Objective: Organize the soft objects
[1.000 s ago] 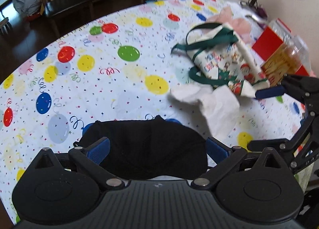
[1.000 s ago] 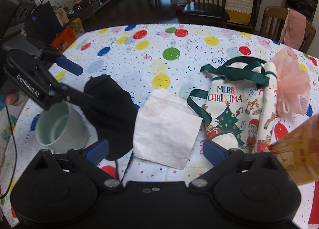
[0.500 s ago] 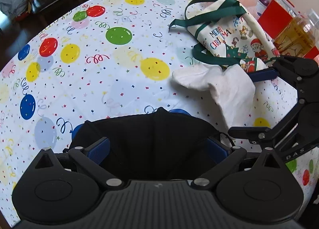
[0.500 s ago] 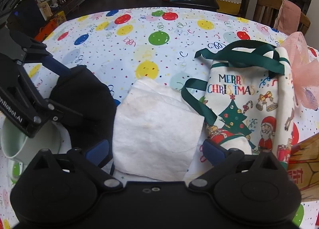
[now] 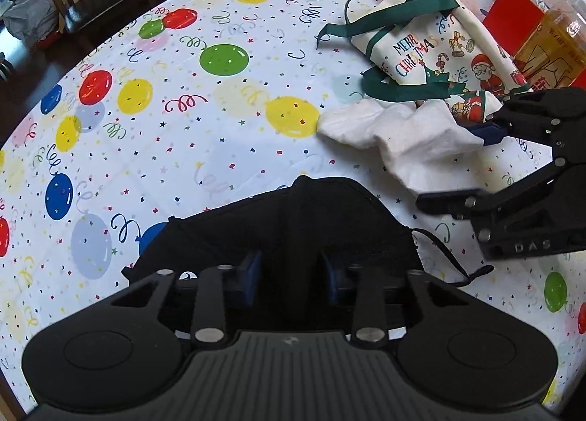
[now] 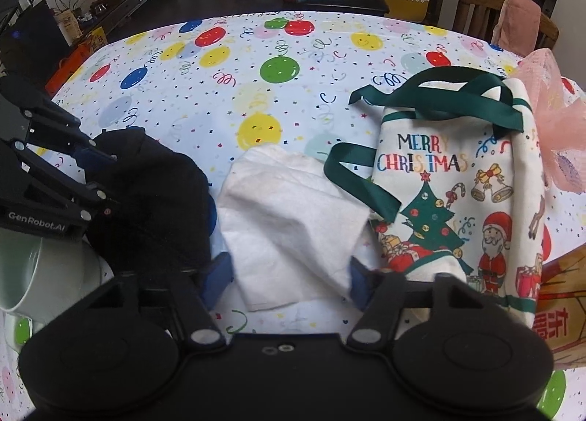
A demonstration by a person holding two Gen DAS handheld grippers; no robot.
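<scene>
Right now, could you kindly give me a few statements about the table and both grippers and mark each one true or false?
1. The left gripper has its jaws closed on the black fabric face mask. True.
2. The white crumpled cloth lies inside the cream Christmas tote bag with green handles. False: it lies on the tablecloth beside the bag, between the jaws of the right gripper.
3. The right gripper's jaws are fully clamped together. False: they stand apart on either side of the cloth.
4. A pale green ceramic mug stands near the left gripper. True.
5. The balloon-print tablecloth is plain white. False: it carries coloured balloons and confetti.
</scene>
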